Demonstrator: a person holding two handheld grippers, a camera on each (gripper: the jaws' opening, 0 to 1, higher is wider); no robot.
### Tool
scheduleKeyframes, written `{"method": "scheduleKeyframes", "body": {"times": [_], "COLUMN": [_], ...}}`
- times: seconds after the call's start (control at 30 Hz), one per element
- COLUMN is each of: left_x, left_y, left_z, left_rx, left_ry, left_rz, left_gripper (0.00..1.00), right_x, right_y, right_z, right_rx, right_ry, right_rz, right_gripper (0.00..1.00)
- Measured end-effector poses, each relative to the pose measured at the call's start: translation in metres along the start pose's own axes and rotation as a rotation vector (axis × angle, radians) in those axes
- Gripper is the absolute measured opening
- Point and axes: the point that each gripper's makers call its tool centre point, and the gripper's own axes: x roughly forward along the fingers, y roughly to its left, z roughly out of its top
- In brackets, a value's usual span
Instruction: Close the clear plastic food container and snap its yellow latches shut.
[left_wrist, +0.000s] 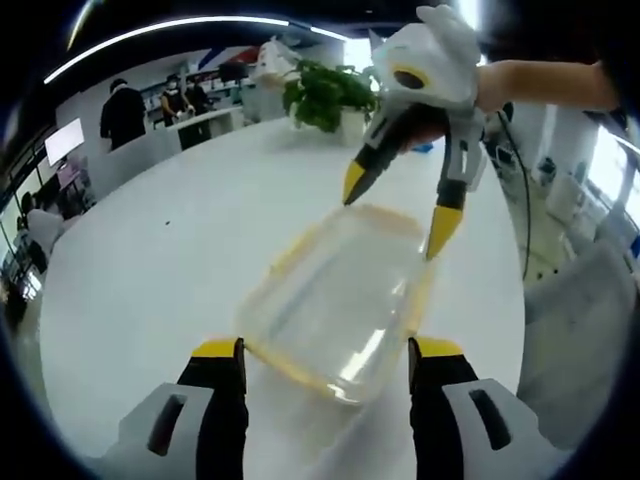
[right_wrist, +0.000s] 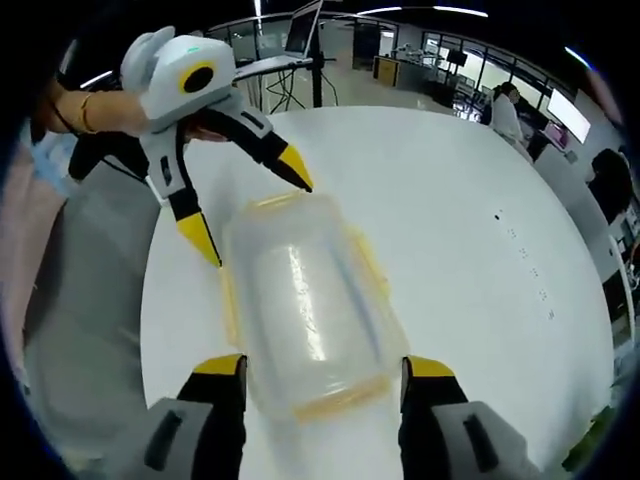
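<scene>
The clear rectangular plastic food container with yellow latches (right_wrist: 308, 300) lies lid-on at the centre of the round white desk (right_wrist: 450, 200). Both the left gripper (left_wrist: 325, 362) and the right gripper (right_wrist: 318, 368) hang spread at opposite ends, pinching nothing. The latching step appears next: each end's yellow latch needs pressing down.

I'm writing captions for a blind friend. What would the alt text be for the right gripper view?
A clear plastic food container with yellow latches lies on a round white table, between the open jaws of the right gripper at the bottom. Opposite, a hand-held left gripper, also open, points its yellow tips at the container's far end. People sit at desks beyond.
</scene>
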Motion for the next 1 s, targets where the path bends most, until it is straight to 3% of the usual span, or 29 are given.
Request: {"method": "scheduleKeyframes", "body": {"times": [0.37, 1.0], "left_x": [0.0, -0.001], "left_y": [0.008, 0.046], "left_z": [-0.004, -0.008], "left_rx": [0.005, 0.056], "left_ry": [0.014, 0.051], "left_rz": [-0.007, -0.011], "left_gripper": [0.64, 0.64], "right_x": [0.005, 0.02], "right_y": [-0.001, -0.02], "right_z": [0.009, 0.037], "right_rx": [0.025, 0.038], "right_ry": [-0.029, -0.062], "right_rz": [-0.021, -0.031], "right_gripper": [0.62, 0.62]}}
